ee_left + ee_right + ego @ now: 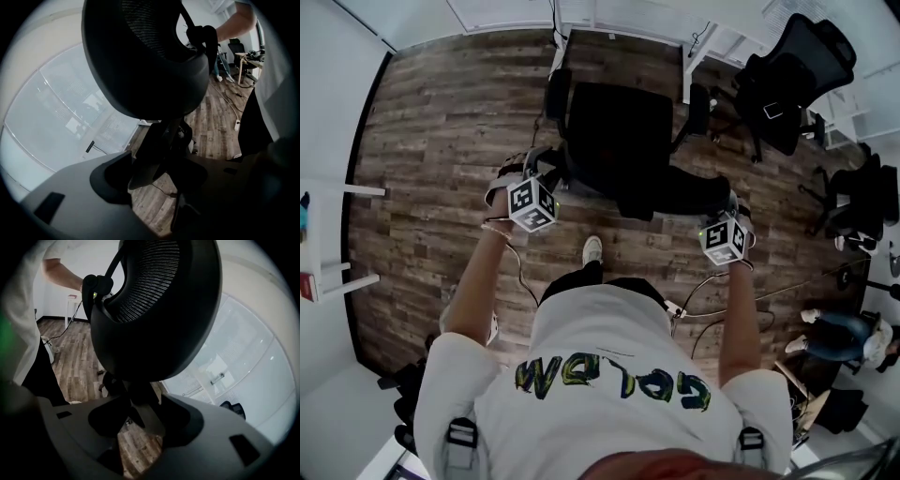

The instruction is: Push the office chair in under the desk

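Logging left to right: left gripper (161, 177) sits at the left end of the back of the office chair (614, 131), jaws wide apart, straddling the frame without clamping it. That chair faces away from us, its back running left to right, with the white desk (619, 21) just beyond it, far side. Right gripper (145, 420) stands at the right end, jaws also apart, holding nothing. Both hands look equally near, so we expect a straight push. Castors are hidden under the seat; the desk is cut off.

An office — a black swivel chair (614, 141) stands just ahead of the left claw (542, 178) and right claw (719, 211). More desk chairs (792, 75) stand beyond the right claw, a white desk (619, 14) farther ahead — cables (712, 314) trail over plank floor (441, 169) behind.
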`<state>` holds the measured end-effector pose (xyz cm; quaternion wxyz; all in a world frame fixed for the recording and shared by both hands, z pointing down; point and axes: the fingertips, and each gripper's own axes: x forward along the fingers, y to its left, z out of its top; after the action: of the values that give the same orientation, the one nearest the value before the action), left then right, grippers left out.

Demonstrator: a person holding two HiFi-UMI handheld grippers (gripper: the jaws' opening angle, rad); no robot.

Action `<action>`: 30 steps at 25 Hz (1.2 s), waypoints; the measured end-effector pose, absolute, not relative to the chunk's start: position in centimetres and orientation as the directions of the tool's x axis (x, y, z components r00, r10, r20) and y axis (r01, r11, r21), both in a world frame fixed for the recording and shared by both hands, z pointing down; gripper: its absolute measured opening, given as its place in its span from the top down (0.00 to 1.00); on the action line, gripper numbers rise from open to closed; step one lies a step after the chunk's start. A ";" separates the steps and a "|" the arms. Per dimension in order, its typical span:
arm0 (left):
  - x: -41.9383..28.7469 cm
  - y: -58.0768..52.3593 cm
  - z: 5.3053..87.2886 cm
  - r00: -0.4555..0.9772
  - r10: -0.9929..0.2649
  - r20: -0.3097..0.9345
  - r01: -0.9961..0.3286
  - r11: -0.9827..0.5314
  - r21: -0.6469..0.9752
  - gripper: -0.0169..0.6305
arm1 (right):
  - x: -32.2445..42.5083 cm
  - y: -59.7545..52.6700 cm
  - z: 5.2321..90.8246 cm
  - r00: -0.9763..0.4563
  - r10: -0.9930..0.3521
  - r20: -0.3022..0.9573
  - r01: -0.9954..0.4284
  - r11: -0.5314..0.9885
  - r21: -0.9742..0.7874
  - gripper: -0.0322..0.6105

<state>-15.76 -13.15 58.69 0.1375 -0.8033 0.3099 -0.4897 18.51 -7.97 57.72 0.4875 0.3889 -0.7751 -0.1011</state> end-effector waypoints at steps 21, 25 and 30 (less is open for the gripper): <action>-14.4 -27.5 58.7 0.309 -0.641 0.703 -0.375 -0.761 -0.529 0.60 | 19.9 -22.5 58.0 -0.198 -0.726 0.658 -0.521 0.647 0.557 0.61; -14.1 -30.6 58.7 0.307 -0.648 0.697 -0.385 -0.754 -0.532 0.60 | 20.3 -25.7 58.0 -0.202 -0.728 0.656 -0.518 0.648 0.559 0.61; -13.3 -34.8 58.7 0.291 -0.649 0.703 -0.398 -0.750 -0.528 0.60 | 21.1 -30.1 58.1 -0.213 -0.725 0.655 -0.516 0.653 0.554 0.61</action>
<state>-13.34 -34.81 58.71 0.1267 -0.7935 0.3298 -0.4956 21.14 -30.05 58.12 0.4812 0.4022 -0.7713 -0.1083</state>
